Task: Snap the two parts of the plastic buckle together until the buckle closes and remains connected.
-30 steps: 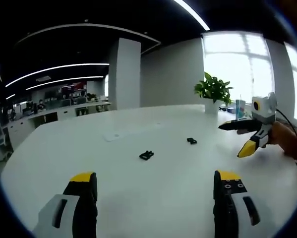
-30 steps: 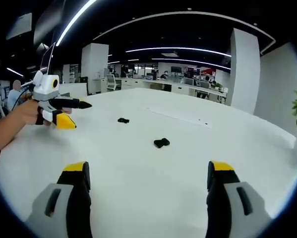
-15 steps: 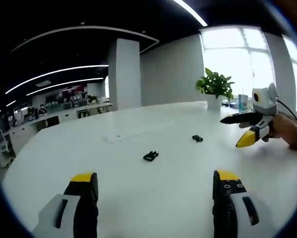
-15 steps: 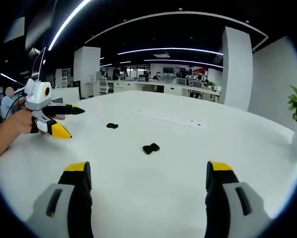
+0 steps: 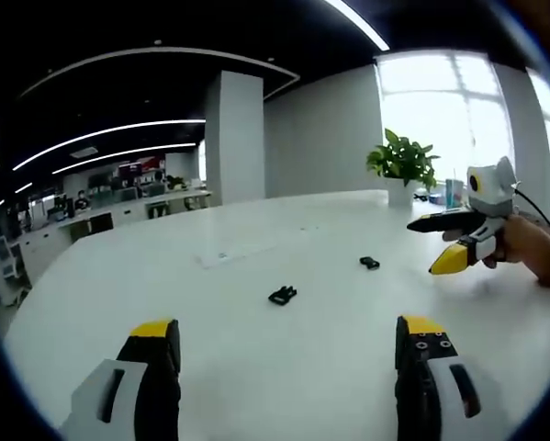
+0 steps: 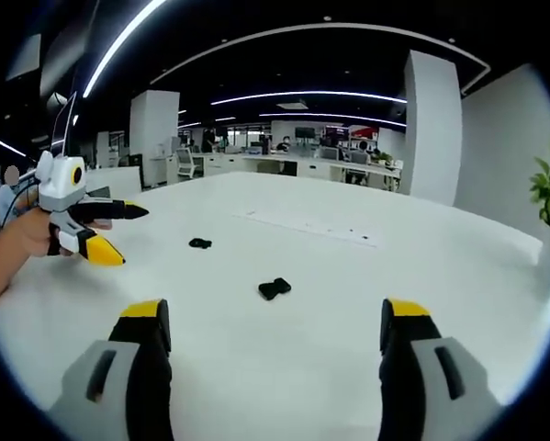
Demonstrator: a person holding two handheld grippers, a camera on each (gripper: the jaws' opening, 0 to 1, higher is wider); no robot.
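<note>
Two small black buckle parts lie apart on the white table (image 5: 256, 367). In the left gripper view, one buckle part (image 5: 282, 295) lies ahead of my open left gripper (image 5: 288, 335), and the other buckle part (image 5: 369, 263) lies farther right. My right gripper (image 5: 424, 246) hovers there above the table, its jaws apart, held by a hand (image 5: 532, 253). In the right gripper view, the nearer buckle part (image 6: 275, 288) sits just ahead of my open right gripper (image 6: 275, 317). The farther buckle part (image 6: 199, 243) lies toward the left gripper (image 6: 132, 236), also open. Nothing is held.
A potted plant (image 5: 401, 161) and a blue cup (image 5: 454, 191) stand at the table's far edge by the window. A flat white strip (image 6: 311, 225) runs across the table's middle. White columns (image 6: 435, 129) and office desks stand beyond.
Both views have shifted slightly with the hands; the buckle parts keep their places on the table. Both grippers stay open and hold nothing.
</note>
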